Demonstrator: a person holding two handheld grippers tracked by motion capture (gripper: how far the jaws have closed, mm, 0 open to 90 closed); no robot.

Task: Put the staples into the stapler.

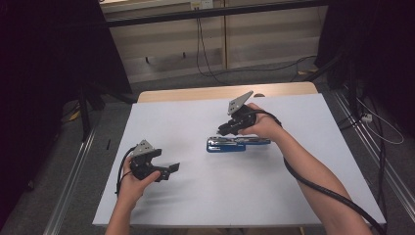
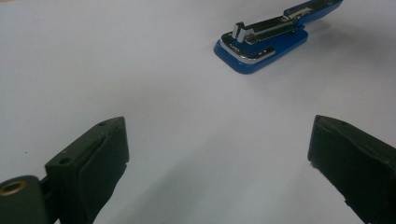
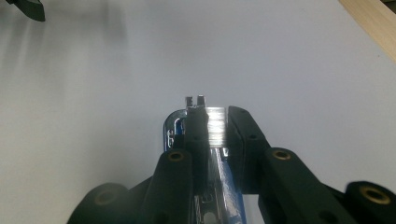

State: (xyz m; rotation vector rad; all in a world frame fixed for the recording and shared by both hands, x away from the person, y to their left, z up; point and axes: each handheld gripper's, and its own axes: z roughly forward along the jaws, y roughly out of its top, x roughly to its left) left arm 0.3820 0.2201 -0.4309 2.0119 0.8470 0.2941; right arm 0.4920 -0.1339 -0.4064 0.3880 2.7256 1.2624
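My right gripper (image 3: 215,128) is clamped on the stapler's (image 1: 226,144) shiny top rail, mid-table. That slick metal could slip and snap shut. My left gripper (image 1: 166,171), jaws spread, waits well left of the stapler.

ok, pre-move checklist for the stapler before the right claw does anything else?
1. Right claw closed around the stapler's metal top: ok, jaws sit on either side of it.
2. Firm grip: cannot tell.
3. Stapler base flat on the white table: ok.
4. Left claw open and apart from the stapler: ok.
5. Stapler loaded: cannot tell.
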